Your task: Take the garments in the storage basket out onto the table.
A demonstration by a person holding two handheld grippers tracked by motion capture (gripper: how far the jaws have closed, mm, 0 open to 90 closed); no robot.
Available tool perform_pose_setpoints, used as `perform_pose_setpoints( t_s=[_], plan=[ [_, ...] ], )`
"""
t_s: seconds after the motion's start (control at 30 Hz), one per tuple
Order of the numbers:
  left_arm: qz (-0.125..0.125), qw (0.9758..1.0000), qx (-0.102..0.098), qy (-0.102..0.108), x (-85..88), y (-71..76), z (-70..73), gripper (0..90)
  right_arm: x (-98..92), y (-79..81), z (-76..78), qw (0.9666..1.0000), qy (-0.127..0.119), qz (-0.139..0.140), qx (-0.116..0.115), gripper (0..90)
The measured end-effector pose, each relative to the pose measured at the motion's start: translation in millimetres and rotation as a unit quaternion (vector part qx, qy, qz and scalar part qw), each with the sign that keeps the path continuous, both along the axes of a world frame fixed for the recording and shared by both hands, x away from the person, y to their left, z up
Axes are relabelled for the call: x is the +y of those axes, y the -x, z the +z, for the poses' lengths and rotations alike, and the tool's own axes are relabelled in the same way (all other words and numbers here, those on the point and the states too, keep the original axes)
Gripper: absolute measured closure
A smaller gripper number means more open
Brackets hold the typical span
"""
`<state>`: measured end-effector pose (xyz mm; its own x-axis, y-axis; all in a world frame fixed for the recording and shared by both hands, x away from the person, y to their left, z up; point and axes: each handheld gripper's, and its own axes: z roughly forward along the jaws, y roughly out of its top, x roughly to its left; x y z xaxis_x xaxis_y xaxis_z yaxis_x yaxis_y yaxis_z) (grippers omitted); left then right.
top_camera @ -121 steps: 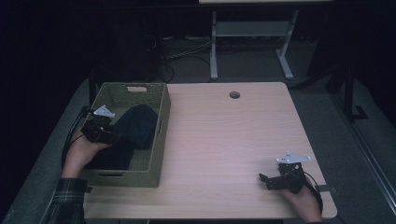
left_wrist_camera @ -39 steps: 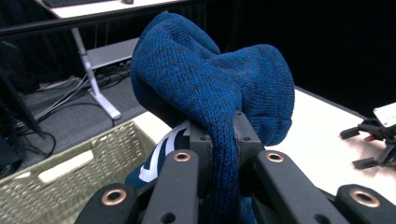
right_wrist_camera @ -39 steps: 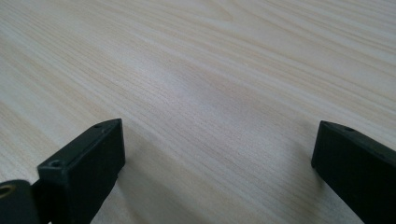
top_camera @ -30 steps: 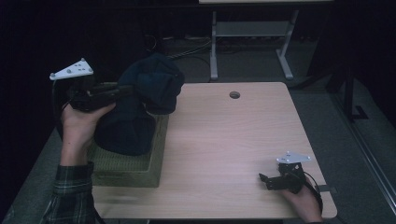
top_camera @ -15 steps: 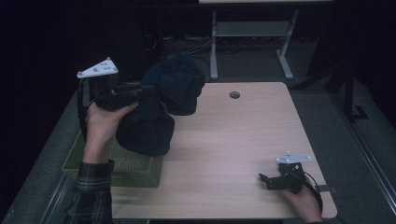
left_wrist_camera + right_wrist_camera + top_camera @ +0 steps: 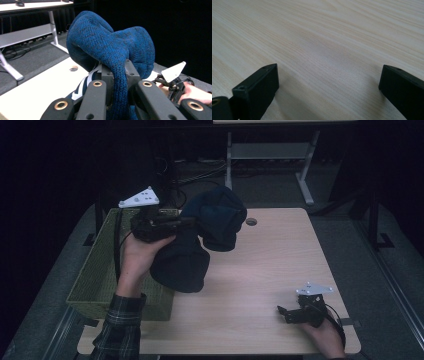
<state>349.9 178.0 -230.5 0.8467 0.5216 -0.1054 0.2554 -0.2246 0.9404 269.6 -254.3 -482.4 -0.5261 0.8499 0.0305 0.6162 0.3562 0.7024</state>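
Sweater lifted clear of basket by our left claw (clamped on knit); right claw wide, resting on bench; placement remains.

I see a dark blue knitted garment, bunched and drooping, pinched in my left gripper above the worktop, beside the green basket.

Plaid sleeve; black claws, each topped by a grey plate.
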Motion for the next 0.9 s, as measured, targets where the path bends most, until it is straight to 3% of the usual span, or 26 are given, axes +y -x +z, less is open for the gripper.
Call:
perform_pose_setpoints(
  t_s=[0.57,0.9],
  plan=[
    [-0.034,0.9987,0.02,0.03,-40.8,0.2,-24.8,82.3,-0.1,-0.1,0.0,1.0,0.001,0.001,-0.001,2.3],
    [-0.052,0.9979,0.03,0.025,-67.3,-1.6,-42.1,82.3,-0.1,-0.1,0.0,1.0,0.0,0.001,-0.001,2.3]
  ],
)
